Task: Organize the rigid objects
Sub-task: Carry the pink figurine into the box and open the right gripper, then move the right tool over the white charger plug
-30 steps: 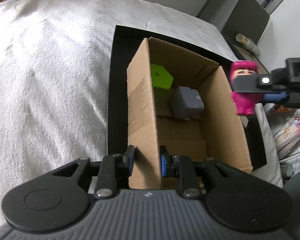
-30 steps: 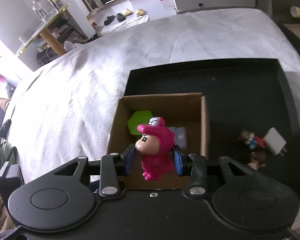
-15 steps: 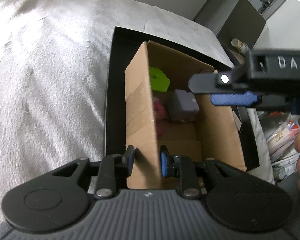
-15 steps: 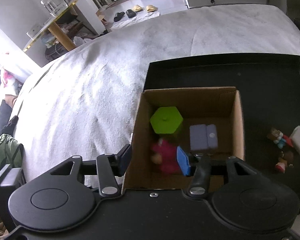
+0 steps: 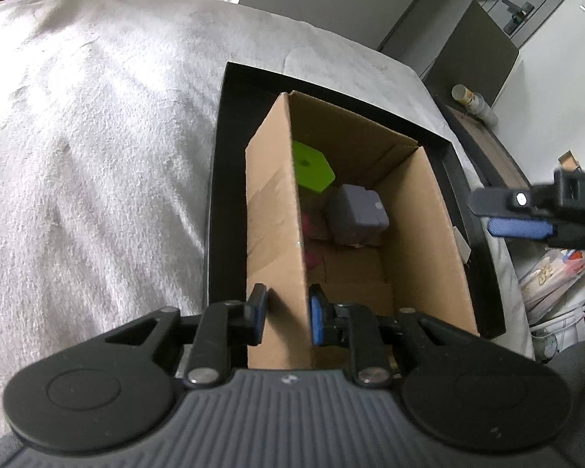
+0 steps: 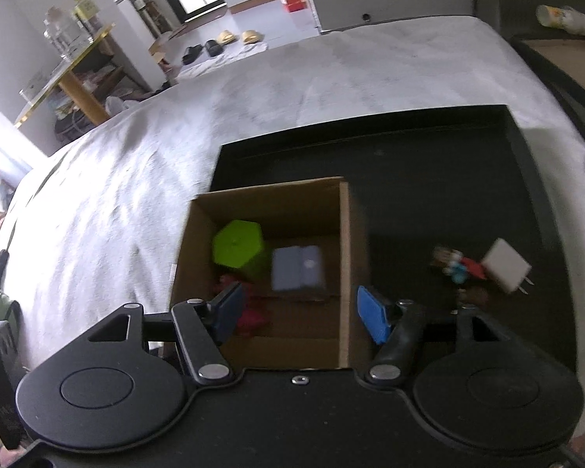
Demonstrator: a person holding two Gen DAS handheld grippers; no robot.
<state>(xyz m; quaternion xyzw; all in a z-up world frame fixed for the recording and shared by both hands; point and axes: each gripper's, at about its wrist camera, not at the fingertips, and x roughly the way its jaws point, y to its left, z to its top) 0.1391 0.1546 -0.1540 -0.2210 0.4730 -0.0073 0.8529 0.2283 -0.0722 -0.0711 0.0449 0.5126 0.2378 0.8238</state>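
Lengthwise, cardboard box (image 5: 421,249) points away, open upward.

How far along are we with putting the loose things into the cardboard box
Done: green hexagonal piece, grey block and pink figure lie in the cardboard box. In hand: left gripper clamps the box wall; right gripper, its jaws just opened, holds nothing. Left: white plug adapter and small figures on the black tray.

Soft window daylight, fisheye-bent edges, motion blur in the right-wrist view.
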